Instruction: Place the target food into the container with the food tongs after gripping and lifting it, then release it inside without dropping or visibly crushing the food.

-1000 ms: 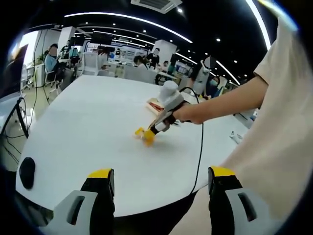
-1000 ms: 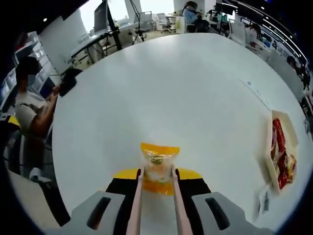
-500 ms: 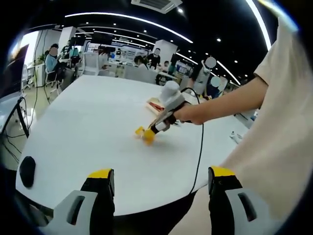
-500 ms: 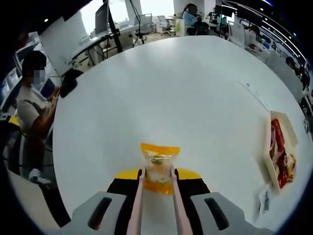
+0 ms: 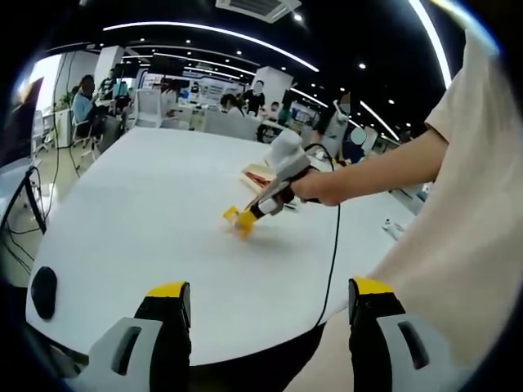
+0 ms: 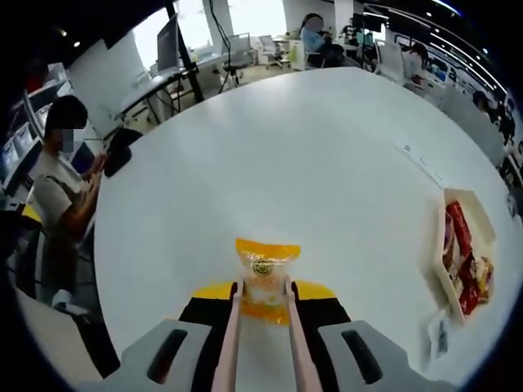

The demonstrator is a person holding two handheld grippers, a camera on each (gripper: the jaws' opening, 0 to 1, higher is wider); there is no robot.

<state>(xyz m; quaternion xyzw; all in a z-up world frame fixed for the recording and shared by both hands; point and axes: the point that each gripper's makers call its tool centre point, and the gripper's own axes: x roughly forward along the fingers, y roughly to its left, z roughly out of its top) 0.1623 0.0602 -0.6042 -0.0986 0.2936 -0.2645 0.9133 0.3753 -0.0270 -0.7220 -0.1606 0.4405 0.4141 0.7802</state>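
Open office | dark ceiling (image 5: 343,33) with long light strips (image 5: 212,33) | desks (image 6: 163,77), monitors, seated people behind

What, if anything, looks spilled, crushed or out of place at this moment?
Nothing stands out. The orange snack packet sits upright between the tongs held in the right gripper, its shape intact. The container lies flat on the white table with its packets inside.

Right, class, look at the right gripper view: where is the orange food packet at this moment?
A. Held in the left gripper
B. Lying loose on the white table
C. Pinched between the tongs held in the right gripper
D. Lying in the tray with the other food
C: the orange food packet sits pinched between the tongs of the right gripper, well away from the tray.
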